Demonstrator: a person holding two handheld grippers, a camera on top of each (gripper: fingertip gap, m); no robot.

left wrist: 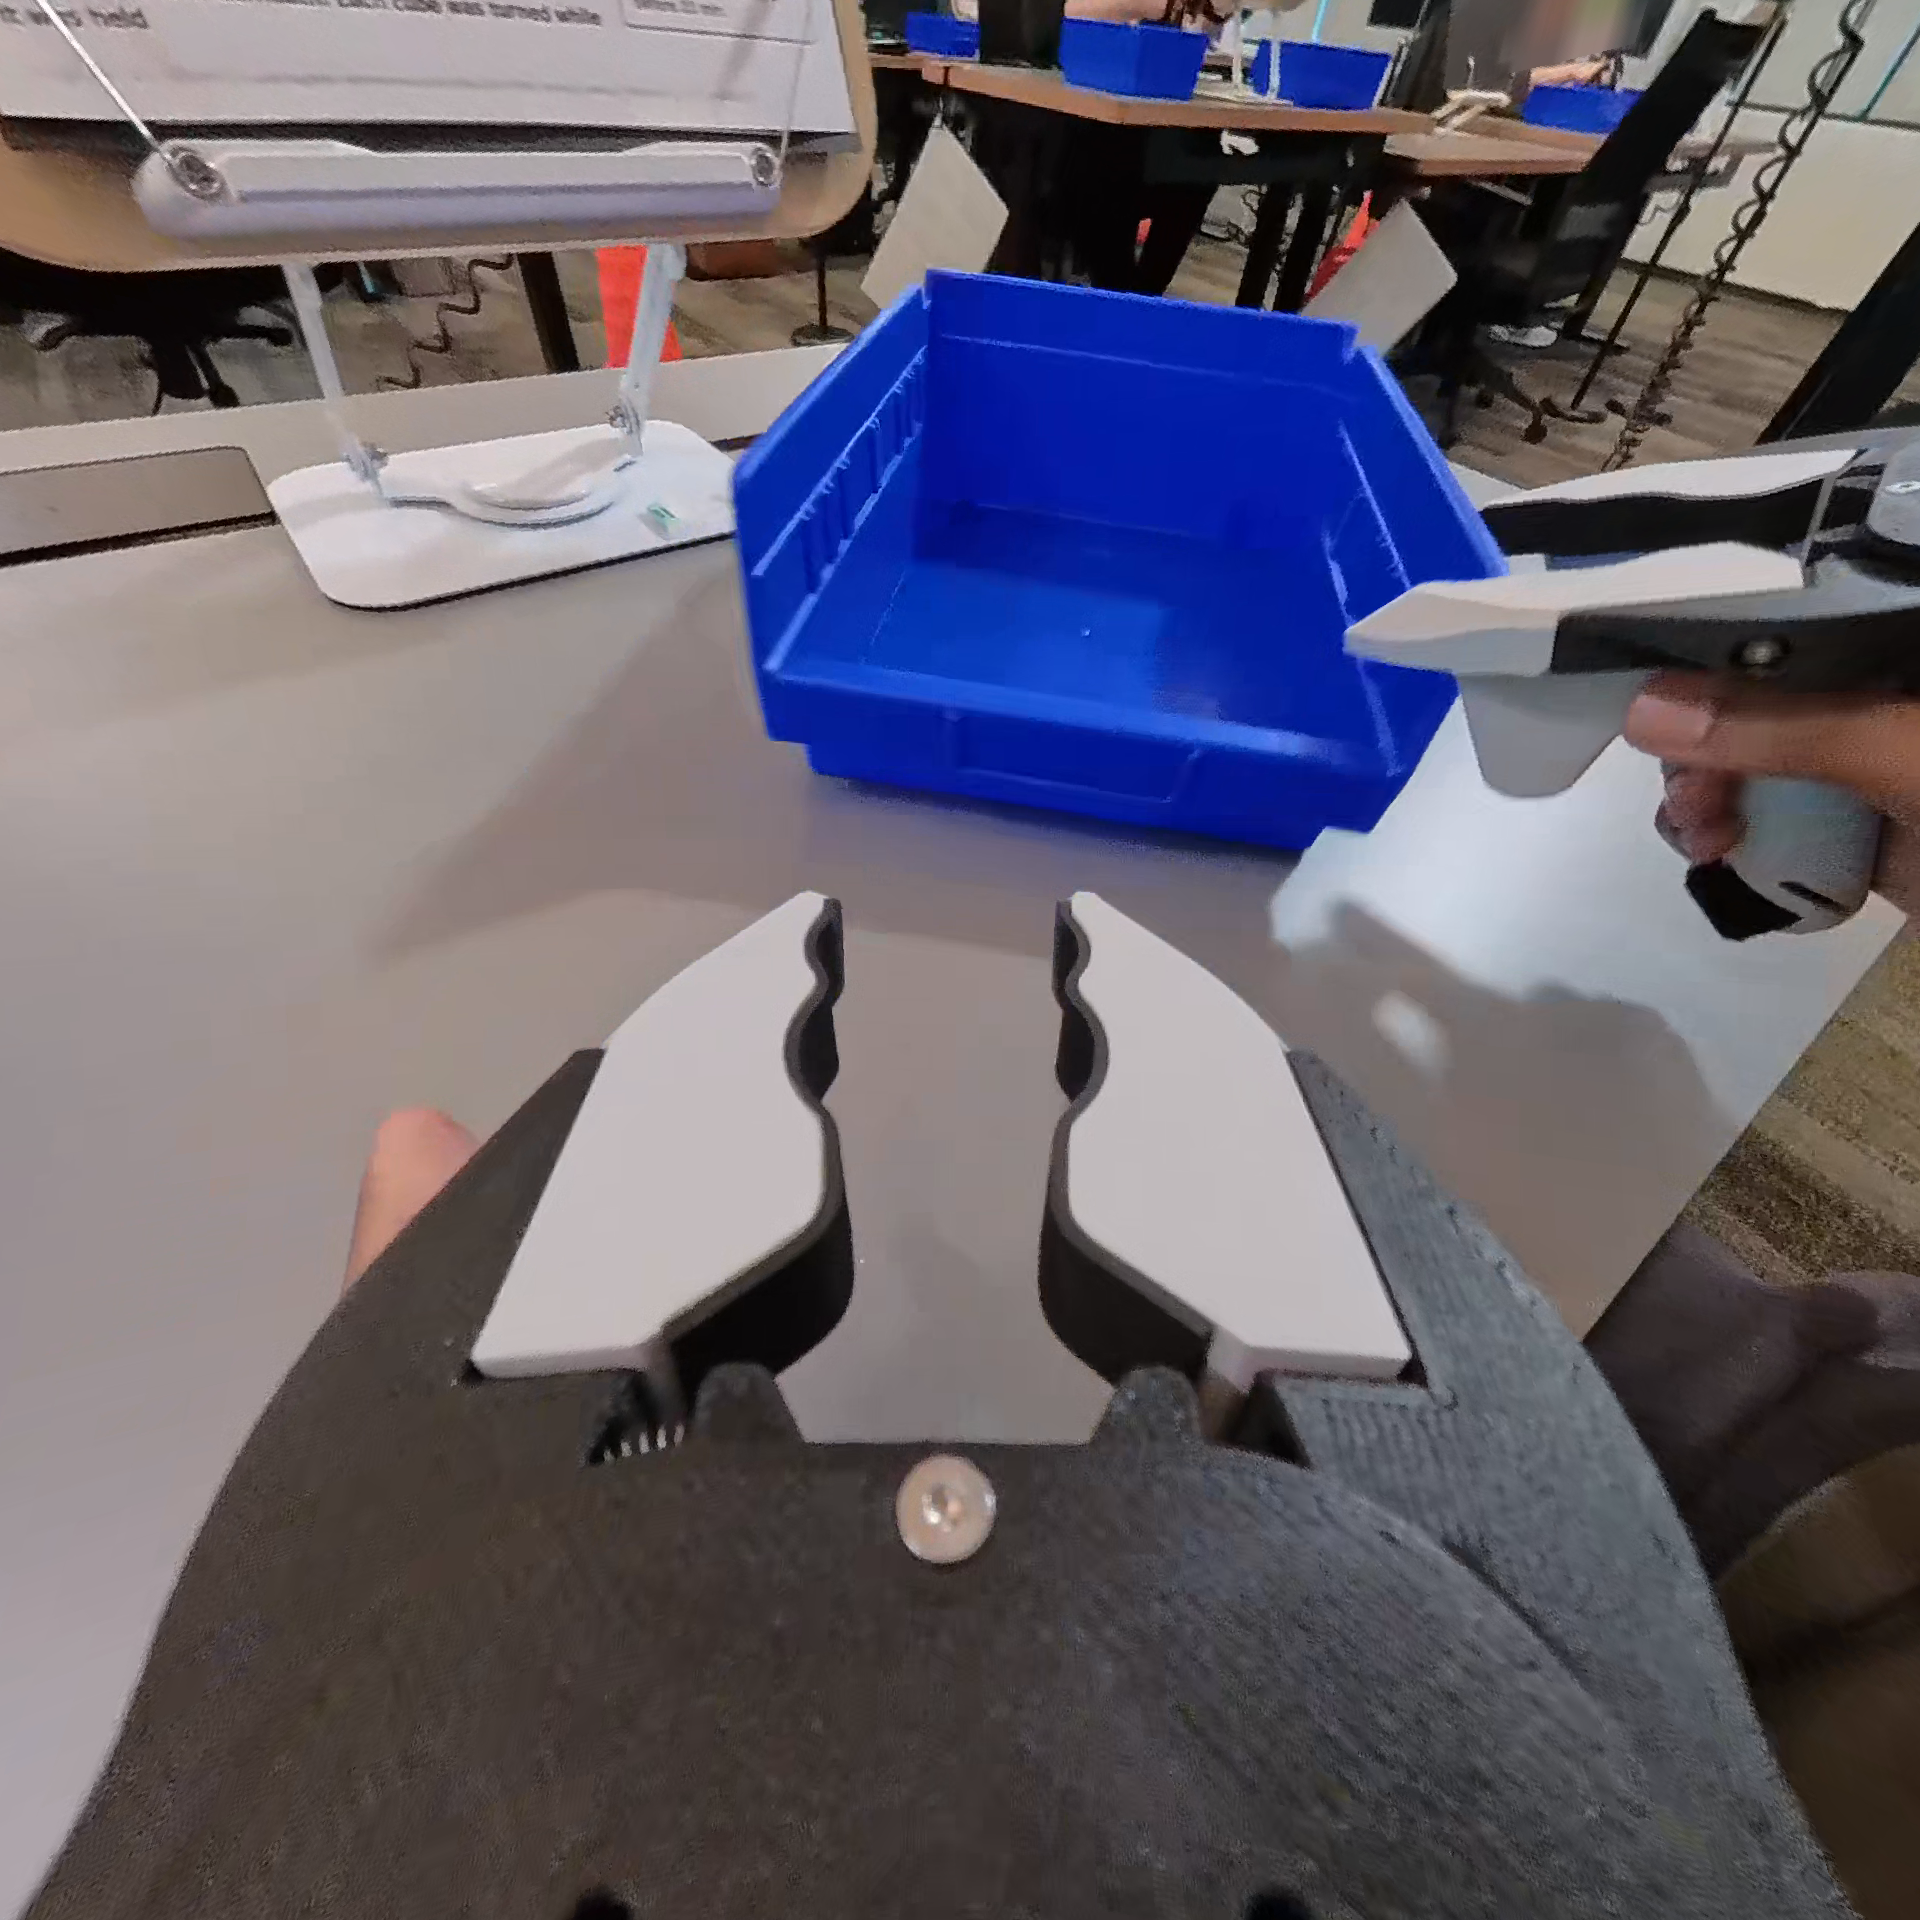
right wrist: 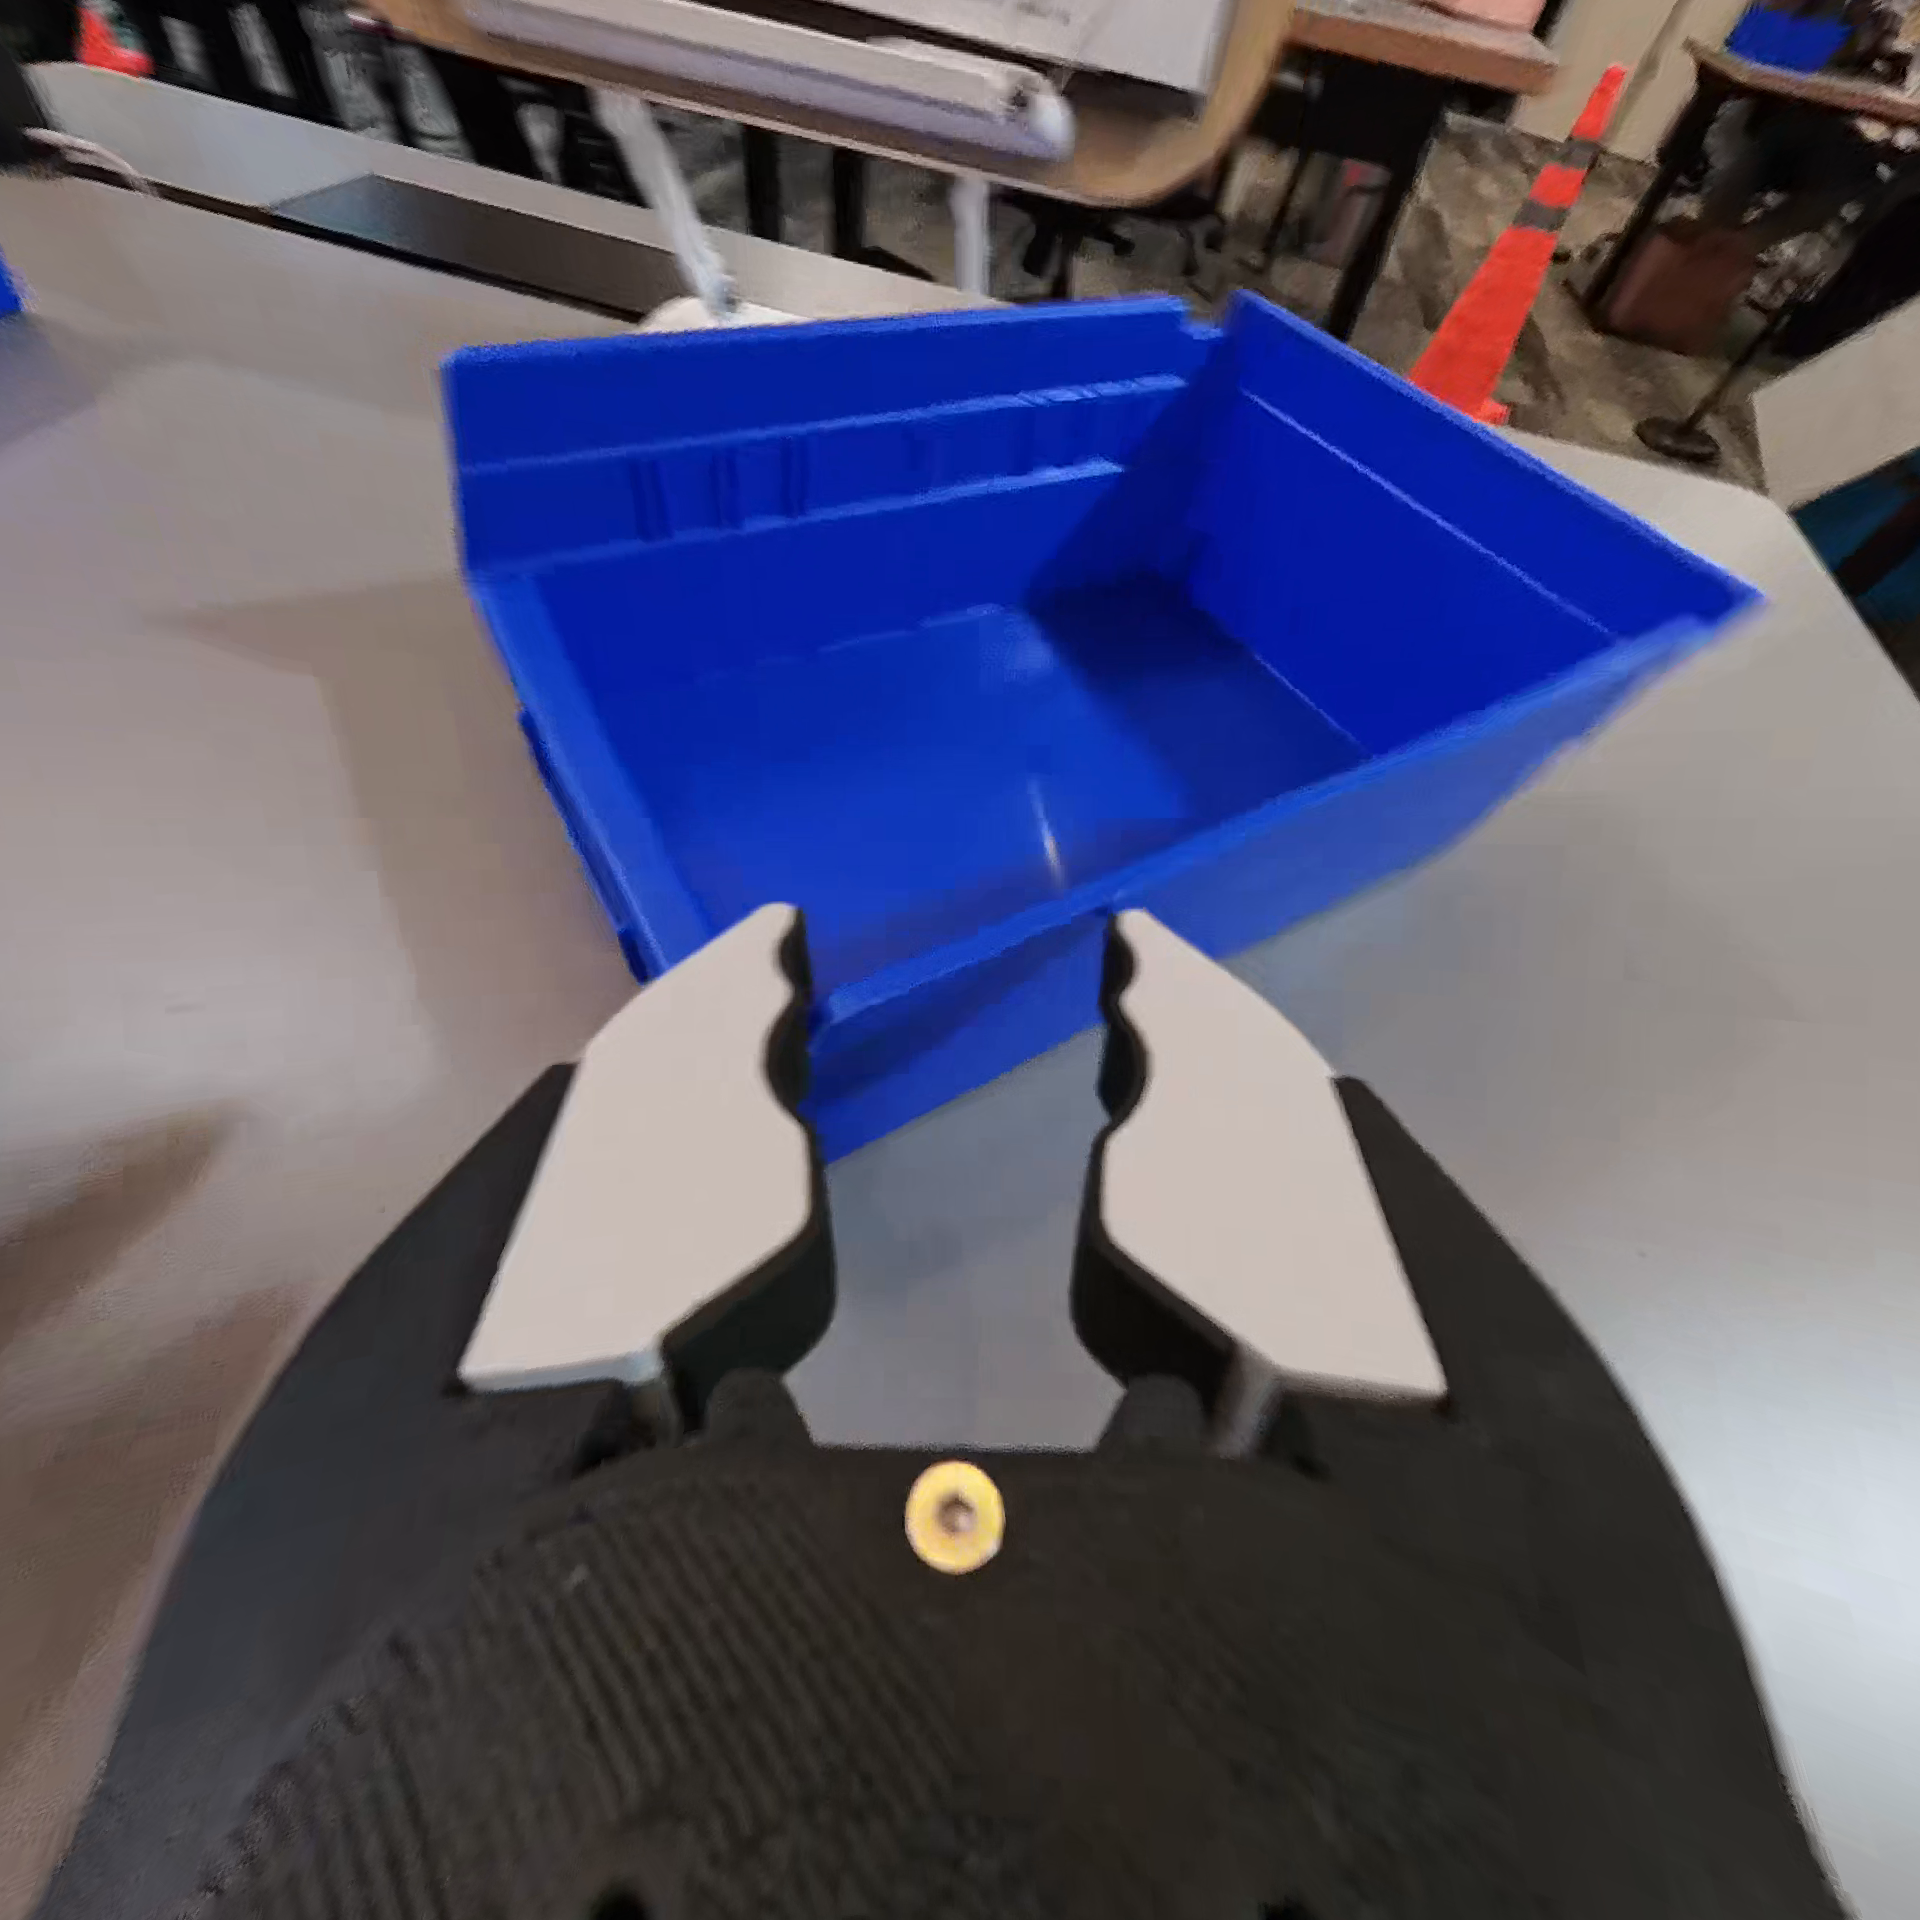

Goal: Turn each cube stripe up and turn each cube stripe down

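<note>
Across the centre of the left wrist view: grey surface (left wrist: 312, 831) carrying a blue plastic bin (left wrist: 1091, 582), upper middle of the frame, inside bare blue floor and ribbed walls only. Lower centre: left gripper (left wrist: 945, 914), jaws apart, nothing between them but bare surface, hovering short of the bin. Fingertip of a holding hand (left wrist: 405, 1174) peeking out at the lower left of its black body. Right edge, mid-height: right gripper (left wrist: 1455, 561) held sideways in another hand (left wrist: 1766, 769), jaws spread, tips over the bin's right rim. Upper left: white stand (left wrist: 499, 520) on a flat base, propping a sheet in a clear holder. Far background, top of frame: more tables with blue bins (left wrist: 1132, 52).

Centre of the right wrist view, somewhat blurred: same blue plastic bin (right wrist: 1039, 644), interior showing only blue. Lower centre: right gripper (right wrist: 951, 935), jaws parted and holding nothing, tips just at the bin's near wall. Upper right: orange traffic cone (right wrist: 1507, 260) on the floor.

No cubes to be seen in either view; whereabouts cannot be told.
</note>
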